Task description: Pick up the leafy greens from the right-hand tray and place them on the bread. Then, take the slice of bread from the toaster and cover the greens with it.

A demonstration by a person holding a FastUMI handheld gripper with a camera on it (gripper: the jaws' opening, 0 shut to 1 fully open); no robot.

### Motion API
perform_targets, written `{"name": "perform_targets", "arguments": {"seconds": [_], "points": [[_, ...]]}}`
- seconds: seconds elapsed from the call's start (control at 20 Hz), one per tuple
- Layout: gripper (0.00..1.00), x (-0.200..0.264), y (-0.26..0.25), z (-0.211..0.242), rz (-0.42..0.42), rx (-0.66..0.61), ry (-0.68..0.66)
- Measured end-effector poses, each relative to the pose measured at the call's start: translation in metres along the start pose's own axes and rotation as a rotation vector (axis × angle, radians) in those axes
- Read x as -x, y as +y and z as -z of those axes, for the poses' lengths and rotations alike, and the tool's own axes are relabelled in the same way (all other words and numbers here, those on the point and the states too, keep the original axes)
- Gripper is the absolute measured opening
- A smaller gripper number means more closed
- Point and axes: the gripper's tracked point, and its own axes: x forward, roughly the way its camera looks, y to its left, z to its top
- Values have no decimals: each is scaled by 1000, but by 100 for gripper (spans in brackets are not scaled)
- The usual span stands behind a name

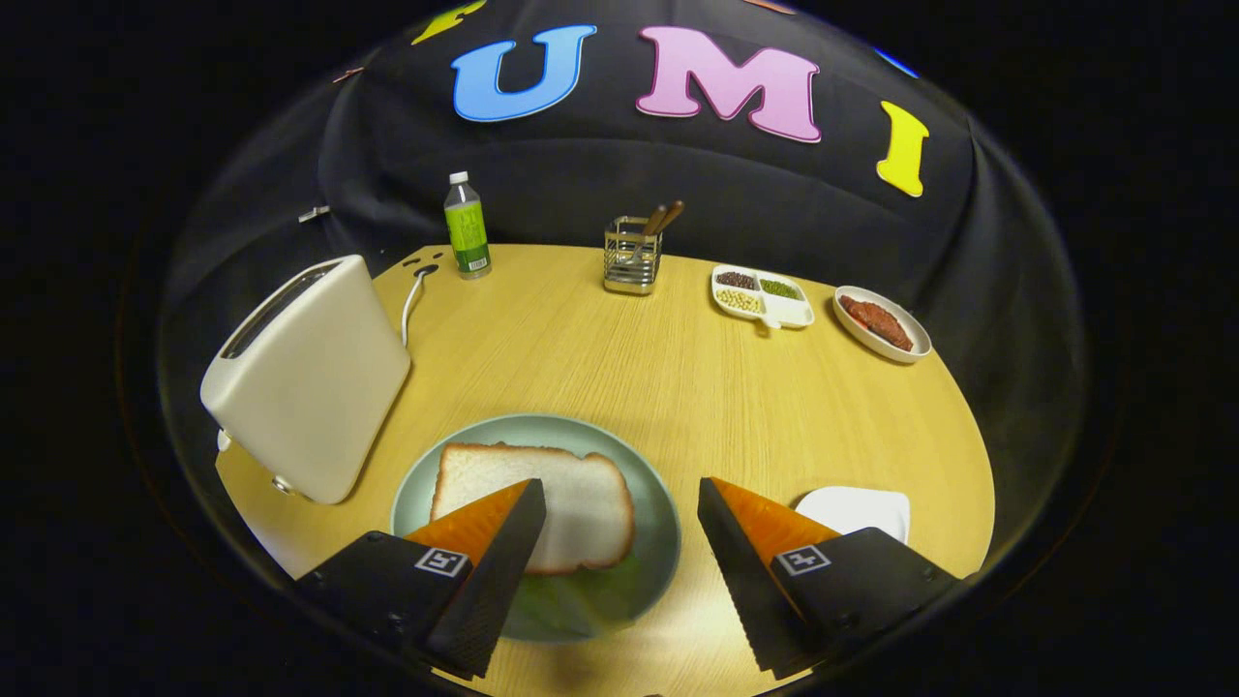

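A slice of white bread (571, 503) lies on a pale green plate (650, 484) on the wooden table. Leafy greens (581, 590) stick out from under the slice at its near edge. My gripper (619, 494) stands open above the plate, with nothing between its fingers. The left finger (489, 552) overlaps the bread and plate in the view, and the right finger (765, 552) is over the table beside the plate. A white toaster (310, 378) stands left of the plate; what sits in its slots is hidden. A small white tray (861, 508) lies behind the right finger.
At the back of the table stand a green-labelled bottle (467, 227), a wire utensil holder (631, 254), a divided white dish (763, 295) with beans, and an oval dish (881, 322) holding something reddish brown. The toaster's cord (411, 305) runs toward the back edge.
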Motion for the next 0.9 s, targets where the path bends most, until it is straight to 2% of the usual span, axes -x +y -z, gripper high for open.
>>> {"name": "perform_targets", "arguments": {"seconds": [0.6,0.9], "points": [[98,102,-54,-117,13,-77,-280],[98,167,-87,-173,29,-28,-467]]}}
